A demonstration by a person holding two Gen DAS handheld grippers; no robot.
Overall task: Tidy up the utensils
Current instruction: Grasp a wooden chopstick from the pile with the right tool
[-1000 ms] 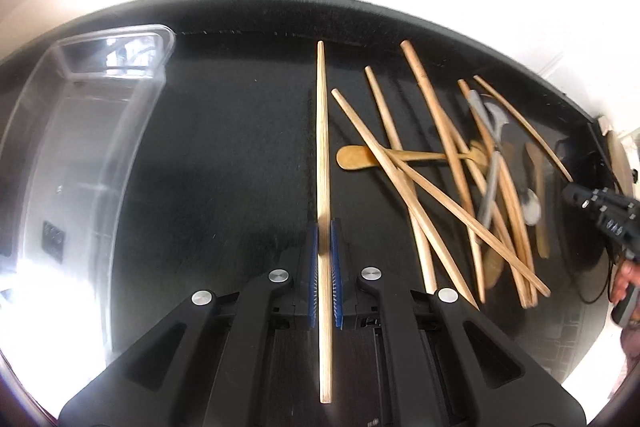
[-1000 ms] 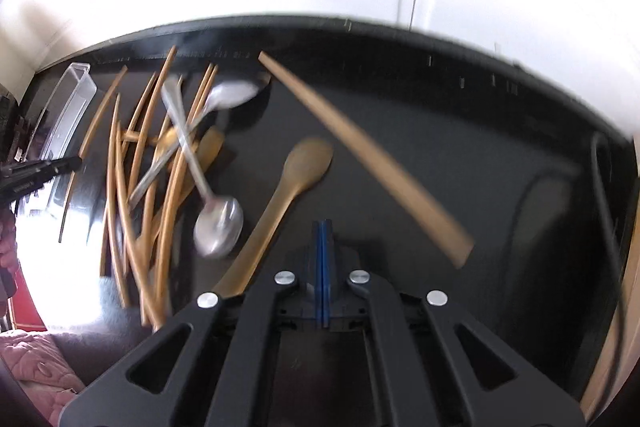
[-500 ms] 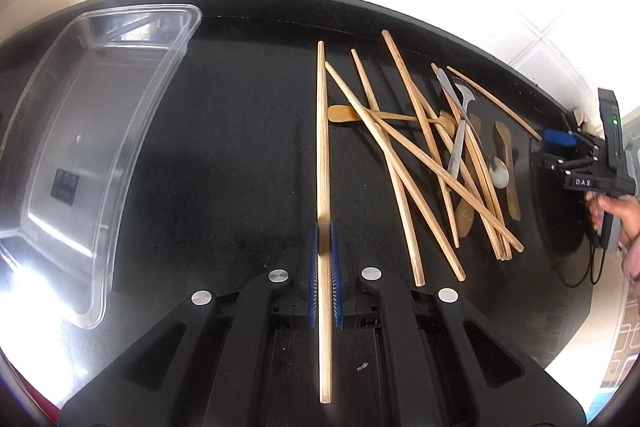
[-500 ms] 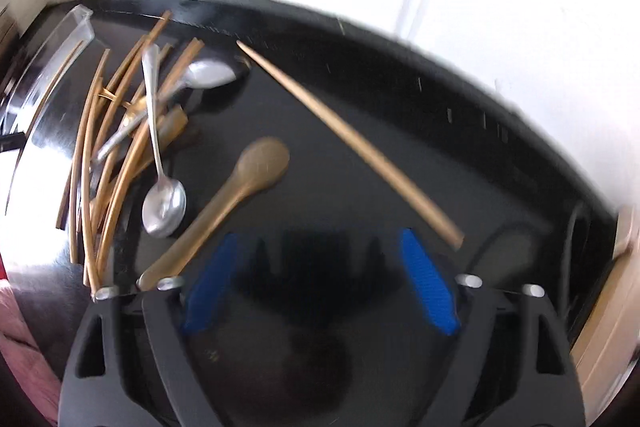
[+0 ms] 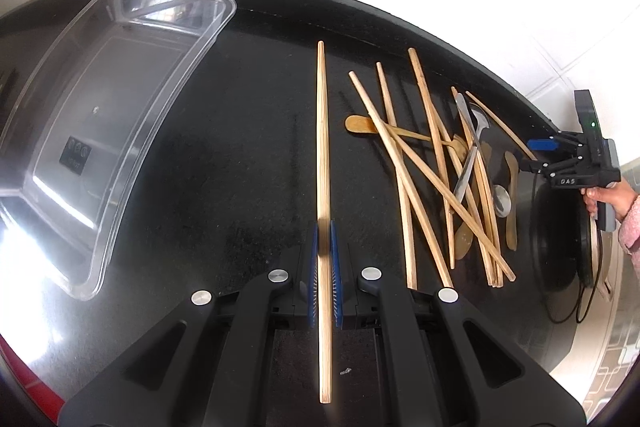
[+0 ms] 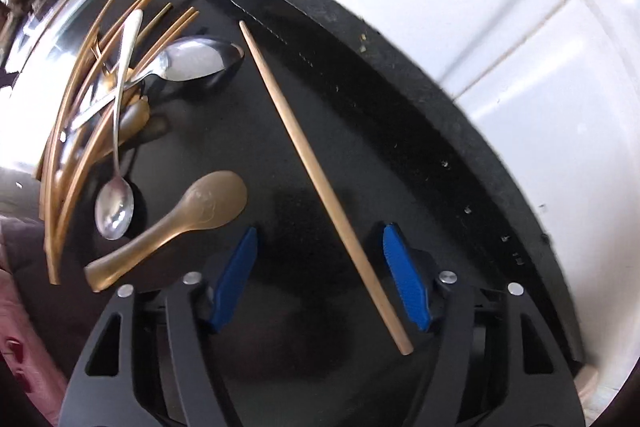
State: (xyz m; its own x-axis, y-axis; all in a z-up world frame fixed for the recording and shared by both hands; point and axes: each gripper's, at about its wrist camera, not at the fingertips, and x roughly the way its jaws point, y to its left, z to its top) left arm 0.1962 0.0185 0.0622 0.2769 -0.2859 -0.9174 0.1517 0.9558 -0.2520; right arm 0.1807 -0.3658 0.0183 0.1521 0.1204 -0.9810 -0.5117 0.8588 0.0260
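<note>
We've barely started: clear tray (image 5: pixel 120 107) empty, left gripper (image 5: pixel 324 259) clamped on one chopstick (image 5: pixel 322 131), right gripper (image 6: pixel 320 275) fingers (image 6: pixel 404 283) closing around a stray chopstick (image 6: pixel 308 163), not yet touching, pile (image 5: pixel 448 179) untouched on the counter (image 5: pixel 240 167).

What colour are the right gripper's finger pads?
Blue pads, clearest in the right wrist view.

The right gripper (image 6: pixel 320 279) — seen pinched shut a second ago, then spread wide — is now being closed again, its blue pads (image 6: pixel 404 279) being brought in on either side of a lone wooden chopstick (image 6: pixel 320 179) without touching it. In the left wrist view, the clear plastic tray (image 5: pixel 216 27) is being shown more fully than before, and the right gripper (image 5: pixel 532 155) — at first only an edge — is being shown beside the utensil pile (image 5: pixel 452 163).
</note>
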